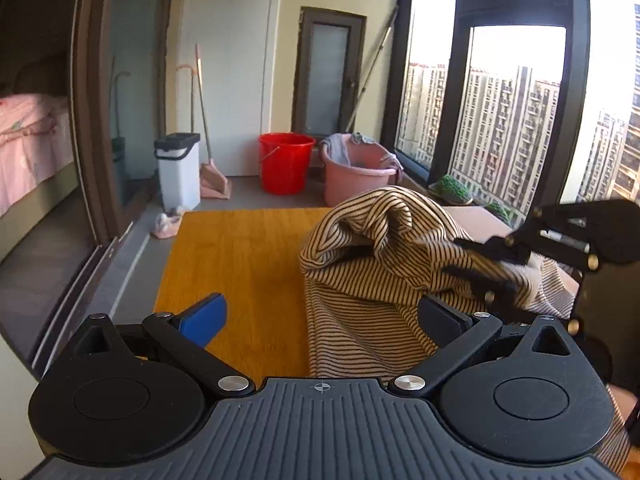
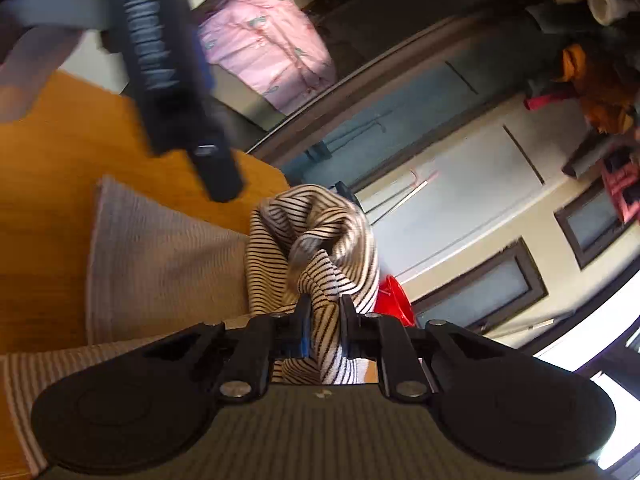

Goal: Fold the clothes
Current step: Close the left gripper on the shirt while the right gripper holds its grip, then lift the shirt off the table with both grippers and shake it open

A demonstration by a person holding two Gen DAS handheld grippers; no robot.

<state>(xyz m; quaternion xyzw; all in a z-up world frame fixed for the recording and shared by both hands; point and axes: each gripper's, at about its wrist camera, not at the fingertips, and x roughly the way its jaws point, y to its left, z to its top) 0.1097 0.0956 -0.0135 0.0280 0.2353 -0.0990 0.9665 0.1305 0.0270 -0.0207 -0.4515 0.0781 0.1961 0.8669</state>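
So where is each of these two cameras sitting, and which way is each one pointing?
Left wrist: on the left tongs, open, looking across the orange table towards the red bucket and windows; the right tongs show at right.
Right wrist: on the right tongs, rolled sideways, shut on the striped shirt; the left tongs and a hand show, blurred.
Shared: striped shirt, table, bucket, pink bedding.

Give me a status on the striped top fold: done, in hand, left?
Done: nothing finished; part of the striped top lies flat on the wooden table. In hand: the right gripper is shut on a bunched, lifted fold; the left gripper is open, holding nothing. Left: laying that fold over and flattening it, then any further folds.
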